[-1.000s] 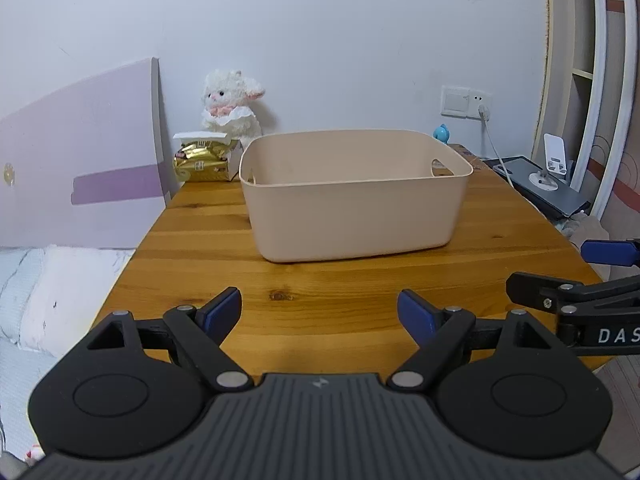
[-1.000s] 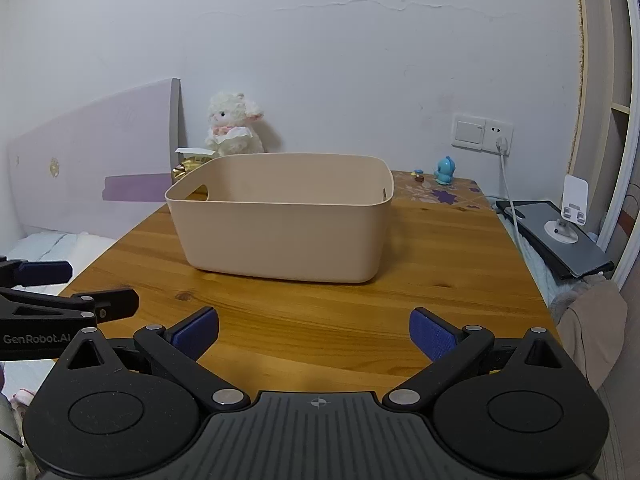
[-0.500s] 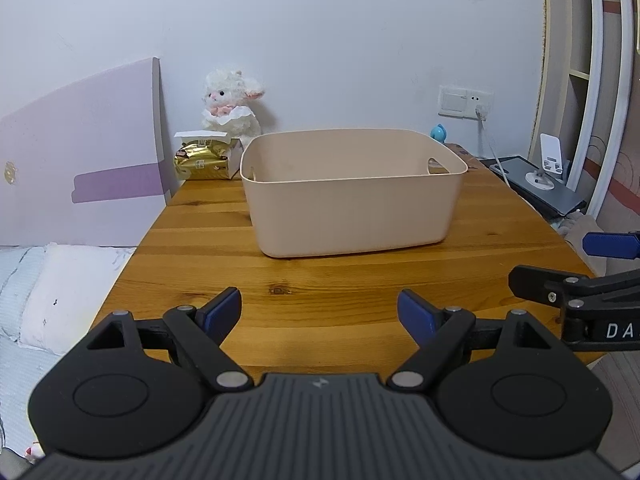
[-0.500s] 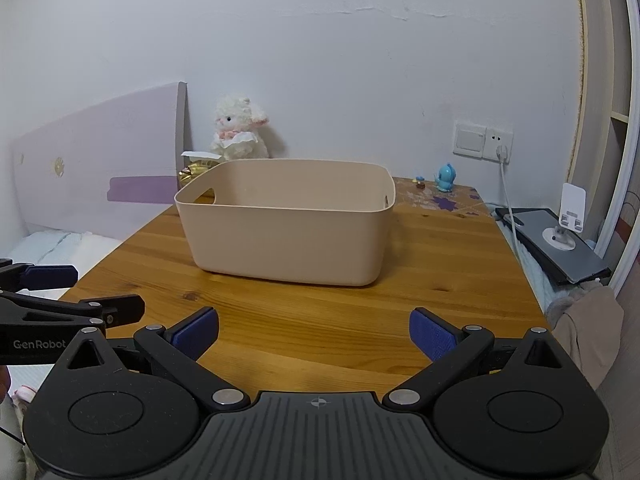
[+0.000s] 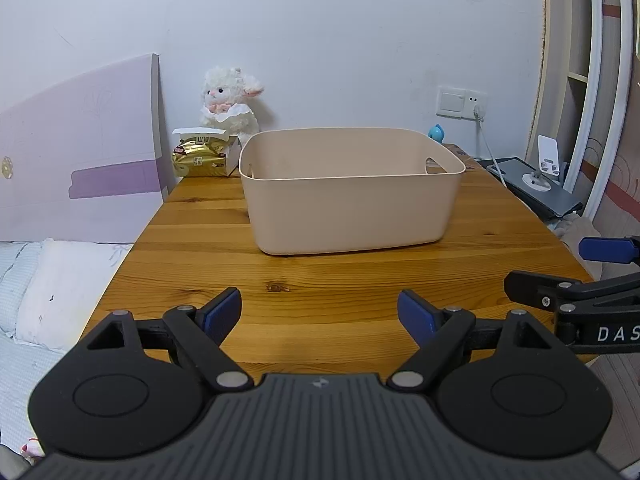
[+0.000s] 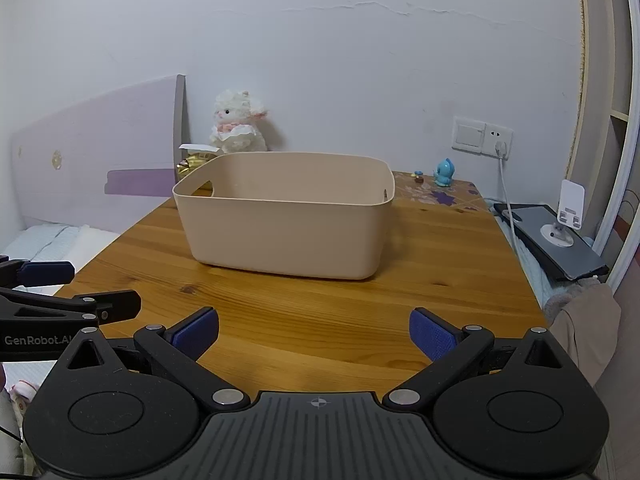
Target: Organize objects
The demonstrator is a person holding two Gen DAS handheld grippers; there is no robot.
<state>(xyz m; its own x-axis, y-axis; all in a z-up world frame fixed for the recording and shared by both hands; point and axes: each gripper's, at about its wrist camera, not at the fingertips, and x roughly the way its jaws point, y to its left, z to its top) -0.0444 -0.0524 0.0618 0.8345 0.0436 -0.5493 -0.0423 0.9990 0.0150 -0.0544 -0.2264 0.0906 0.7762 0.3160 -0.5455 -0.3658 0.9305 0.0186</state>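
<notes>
A beige plastic bin (image 5: 352, 196) (image 6: 284, 216) with cut-out handles stands in the middle of the wooden table (image 5: 320, 288) (image 6: 432, 264); its inside is hidden from here. Behind it by the wall sit a white plush lamb (image 5: 230, 100) (image 6: 238, 126), a gold packet (image 5: 200, 156) (image 6: 192, 162) and a small blue figurine (image 5: 436, 133) (image 6: 445, 172). My left gripper (image 5: 320, 312) hovers open over the table's near edge, nothing between its blue pads. Beside it my right gripper (image 6: 314, 332) is open too, equally short of the bin.
A lilac headboard panel (image 5: 80, 168) and a bed with a pillow (image 5: 60, 280) lie left of the table. At the right a grey tablet with a white stand (image 6: 560, 236), a charging cable (image 6: 506, 200), a wall socket (image 6: 482, 136) and brown cloth (image 6: 580, 328).
Both grippers have pulled back a little from the bin and risen slightly, so the bin looks smaller and farther. Their fingers stay open.
</notes>
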